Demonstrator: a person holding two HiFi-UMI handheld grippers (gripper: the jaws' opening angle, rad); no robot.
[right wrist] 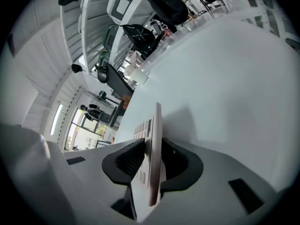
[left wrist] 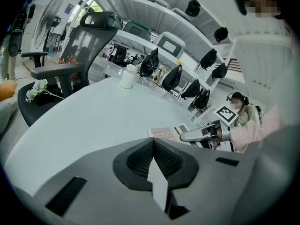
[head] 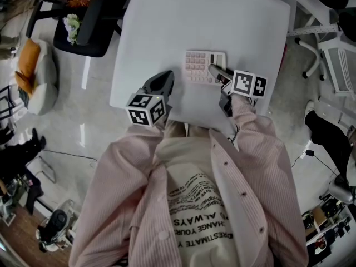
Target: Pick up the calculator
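Right gripper [right wrist: 152, 158] is clamped on the calculator [right wrist: 154, 139]: the right gripper view shows one pad on the key face and the other on the back, with the body edge-on between them and no gap on either side. In the head view this gripper [head: 214, 70] reaches in from the near right and takes the calculator [head: 199, 65] at its right-hand end, beside the display.

Relation governing the lift:
- The calculator extends away from the jaws toward the person's left and slightly forward. Its long axis runs across the person, so most of its length overhangs the grip on one side.
- The lower jaw sits between the calculator's back and the table [head: 194, 21]. The gripped end is therefore judged to be raised; whether the far end touches the surface cannot be told.
- A lift should be straight up, with the wrist held against sag at the free end.

Left gripper [left wrist: 153, 156] has its jaws pressed together with nothing held. It hovers over the near left part of the table [head: 161, 82], well apart from the calculator [left wrist: 164, 133], which lies to its right. The right hand is the working hand.

Containers: a white bottle [left wrist: 127, 76] stands on the far side of the table; its contents cannot be seen.
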